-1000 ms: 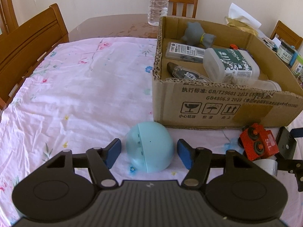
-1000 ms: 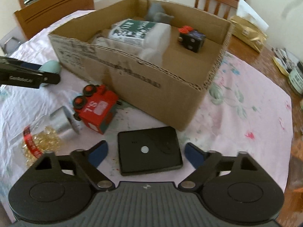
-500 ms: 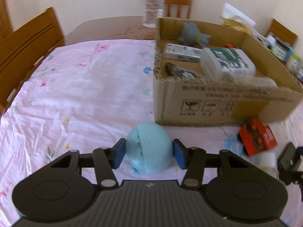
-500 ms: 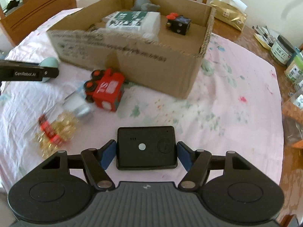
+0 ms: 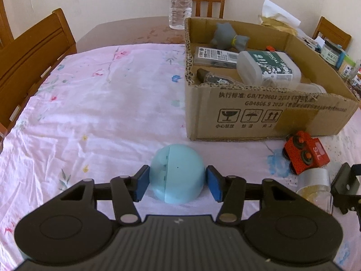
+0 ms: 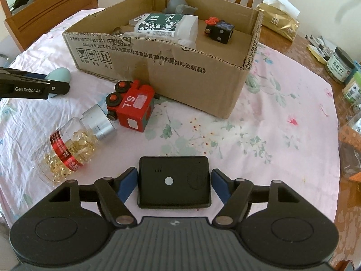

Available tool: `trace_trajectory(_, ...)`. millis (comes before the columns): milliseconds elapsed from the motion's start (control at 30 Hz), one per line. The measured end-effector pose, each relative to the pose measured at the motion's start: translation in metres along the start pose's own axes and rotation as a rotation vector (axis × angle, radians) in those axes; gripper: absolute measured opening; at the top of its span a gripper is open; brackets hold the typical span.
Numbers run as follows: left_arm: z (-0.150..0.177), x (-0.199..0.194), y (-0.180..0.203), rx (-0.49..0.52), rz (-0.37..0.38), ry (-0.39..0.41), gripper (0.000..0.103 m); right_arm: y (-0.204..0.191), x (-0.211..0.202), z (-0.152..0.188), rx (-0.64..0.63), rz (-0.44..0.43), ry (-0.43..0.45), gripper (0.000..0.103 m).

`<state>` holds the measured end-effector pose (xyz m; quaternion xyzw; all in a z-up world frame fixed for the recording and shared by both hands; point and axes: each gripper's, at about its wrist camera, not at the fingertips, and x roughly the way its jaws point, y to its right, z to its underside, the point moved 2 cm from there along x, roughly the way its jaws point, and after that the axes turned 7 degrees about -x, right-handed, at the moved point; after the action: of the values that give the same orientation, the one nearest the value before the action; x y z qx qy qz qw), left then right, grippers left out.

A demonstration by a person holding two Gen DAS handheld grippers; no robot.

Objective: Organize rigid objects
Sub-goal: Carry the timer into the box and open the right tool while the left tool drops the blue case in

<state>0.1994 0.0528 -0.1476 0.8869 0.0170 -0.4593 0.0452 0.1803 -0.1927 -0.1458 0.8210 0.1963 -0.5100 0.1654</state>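
Desk (image 5: pixel 94 103): covered by a pink floral cloth; bare brown wood shows at the far end.

Cardboard box (image 6: pixel 158 67): open-topped, on the cloth. Contents: white "MEDICAL" container (image 6: pixel 167 26), grey figure (image 5: pixel 227 36), black block with red wheels (image 6: pixel 218 31), flat labelled pack (image 5: pixel 216 55).

Capsule bottle (image 6: pixel 67 149): clear, silver cap, red band, lying on its side just beside the red toy train.

Red toy train (image 6: pixel 133 106): marked "S.L", tipped on its side just in front of the box wall.

Pale blue dome-shaped object (image 5: pixel 177 174): in front of the box's left corner, between the pads of the left hand-held gripper (image 5: pixel 177 184), which are closed against both its sides.

Black flat device (image 6: pixel 174 184): rectangular, white dot on top, held between the pads of the right hand-held gripper (image 6: pixel 174 186), near side of the cloth.
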Motion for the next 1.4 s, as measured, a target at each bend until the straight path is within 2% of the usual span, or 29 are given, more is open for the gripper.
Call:
trace_trajectory(300, -0.003, 0.003, 0.000, 0.015, 0.009, 0.000, 0.054, 0.000, 0.001, 0.000, 0.008, 0.002, -0.007, 0.078)
trace_trajectory(633, -0.006, 0.002, -0.003, 0.042, 0.029, -0.030, 0.052, 0.002, 0.000, 0.000, 0.016, 0.000, -0.011, 0.074)
trace_trajectory(900, -0.007, -0.015, -0.001, 0.154, 0.063, -0.047, 0.052, 0.009, -0.014, -0.006, 0.021, -0.025, -0.001, 0.074)
trace_trajectory(1200, -0.020, -0.048, -0.002, 0.219, 0.130, -0.060, 0.052, 0.024, -0.059, -0.029, -0.045, -0.029, 0.073, 0.074)
trace_trajectory(1400, -0.030, -0.065, 0.003, 0.238, 0.148, -0.039, 0.052, 0.041, -0.075, -0.070, -0.087, -0.017, 0.174, 0.074)
